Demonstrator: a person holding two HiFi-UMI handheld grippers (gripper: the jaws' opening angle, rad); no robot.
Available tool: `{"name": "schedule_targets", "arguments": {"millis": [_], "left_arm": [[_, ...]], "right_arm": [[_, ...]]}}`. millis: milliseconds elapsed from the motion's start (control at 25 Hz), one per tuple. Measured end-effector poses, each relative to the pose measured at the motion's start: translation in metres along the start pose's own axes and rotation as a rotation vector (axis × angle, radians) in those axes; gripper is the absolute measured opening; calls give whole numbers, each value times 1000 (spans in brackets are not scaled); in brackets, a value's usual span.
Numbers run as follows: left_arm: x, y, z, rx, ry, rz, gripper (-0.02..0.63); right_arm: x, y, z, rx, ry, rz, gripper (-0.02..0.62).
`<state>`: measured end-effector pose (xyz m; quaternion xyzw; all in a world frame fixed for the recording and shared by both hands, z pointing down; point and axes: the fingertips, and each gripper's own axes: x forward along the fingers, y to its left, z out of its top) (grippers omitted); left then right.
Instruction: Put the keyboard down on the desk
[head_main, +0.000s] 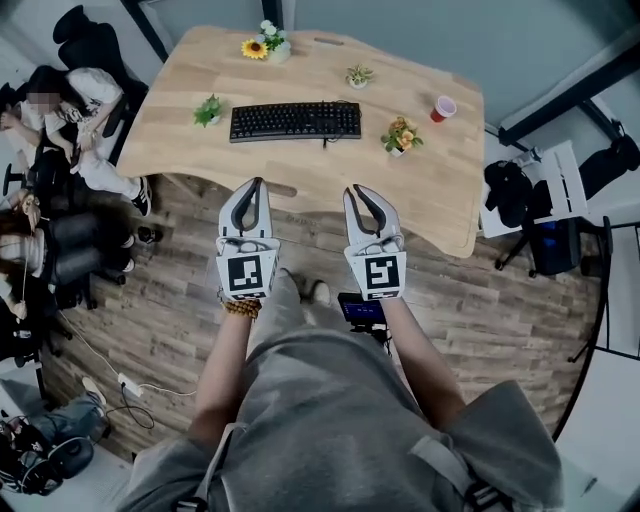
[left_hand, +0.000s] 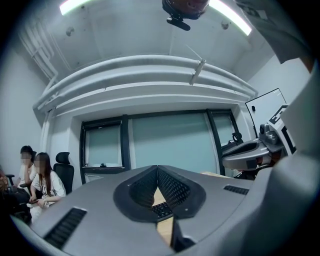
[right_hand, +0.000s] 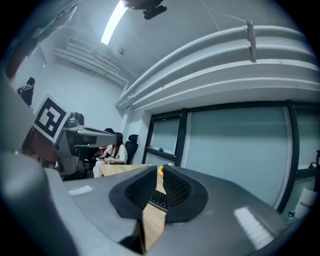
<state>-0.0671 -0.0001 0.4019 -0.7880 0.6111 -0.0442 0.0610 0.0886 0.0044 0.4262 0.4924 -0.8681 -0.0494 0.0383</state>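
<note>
Black rectangular keyboard (head_main: 296, 121) lies flat on the light wooden desk surface (head_main: 430, 195), approx ctr, long side running left-right. Neither gripper touches it.

Left gripper (head_main: 258, 184), grey w/ marker cube: jaws pressed together, tips meeting, nothing btwn them. Tips sit at the near edge of the surface, pointing toward the far side, apart from the keyboard. In the left gripper view only a slice of keys and wood shows below the closed tips.

Right gripper (head_main: 353, 190), same build: jaws drawn together too, only a thin slit showing in the right gripper view, nothing in it. Held beside the left gripper, roughly parallel, tips also at the near edge.

Around the keyboard on the surface:
- small green potted plant (head_main: 208, 110), just left of it
- yellow sunflower in a pot (head_main: 256, 47), far left, w/ white flowers beside it
- small succulent pot (head_main: 358, 75), far side, right of ctr
- orange-flower pot (head_main: 401, 136), just right of the keyboard
- red cup (head_main: 443, 108), further right

Seated people (head_main: 70, 110) w/ black chairs are left of the desk. Wood-plank floor (head_main: 180, 300) lies below.
</note>
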Motion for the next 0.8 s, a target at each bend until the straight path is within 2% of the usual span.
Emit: {"name": "schedule_targets", "arguments": {"millis": [400, 600, 800], "left_arm": [[50, 34, -44, -46, 57, 20, 11], [77, 61, -80, -61, 151, 12, 11], [120, 100, -97, -69, 136, 25, 11]], "right_arm": [[54, -21, -31, -45, 90, 24, 43], [96, -29, -49, -26, 126, 11, 37], [148, -38, -76, -14, 171, 4, 29]]}}
